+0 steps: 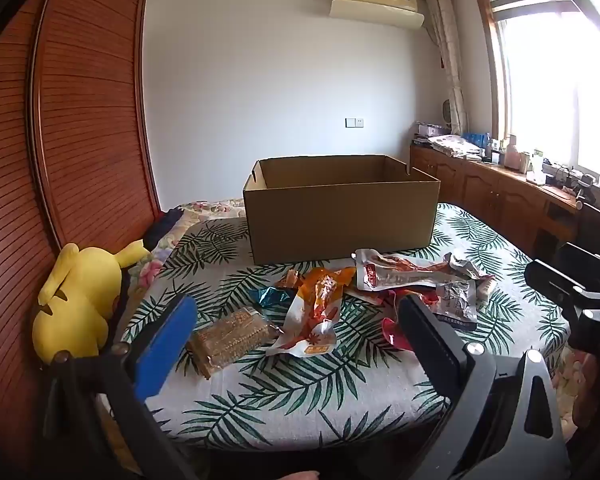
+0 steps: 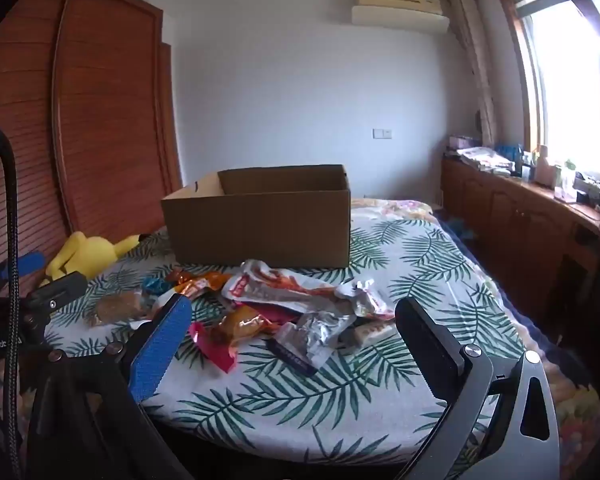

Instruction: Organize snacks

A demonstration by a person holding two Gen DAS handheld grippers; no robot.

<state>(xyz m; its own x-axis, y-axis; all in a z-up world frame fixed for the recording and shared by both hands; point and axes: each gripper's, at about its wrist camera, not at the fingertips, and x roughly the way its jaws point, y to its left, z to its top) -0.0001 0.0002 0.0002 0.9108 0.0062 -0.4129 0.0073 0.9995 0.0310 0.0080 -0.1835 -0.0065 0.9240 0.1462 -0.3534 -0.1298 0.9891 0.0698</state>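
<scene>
A heap of snack packets (image 1: pixel 380 288) (image 2: pixel 284 312) lies on the leaf-print cloth in front of an open cardboard box (image 1: pixel 342 212) (image 2: pixel 260 220). Among them are a clear pack of brown bars (image 1: pixel 230 336) (image 2: pixel 118 306), an orange and white packet (image 1: pixel 316 312) and a long red and white packet (image 1: pixel 404 272) (image 2: pixel 280 284). My left gripper (image 1: pixel 296 312) hovers open before the pile, nothing between its fingers. My right gripper (image 2: pixel 294 316) is also open and holds nothing, near the silver packets (image 2: pixel 320 328). The right gripper (image 1: pixel 580 292) shows at the edge of the left wrist view.
A yellow plush toy (image 1: pixel 80 296) (image 2: pixel 86 254) lies at the left by the wooden wardrobe (image 1: pixel 88 120). A wooden cabinet (image 1: pixel 500 196) with clutter runs under the window on the right. A black cable (image 2: pixel 10 240) hangs at the left of the right wrist view.
</scene>
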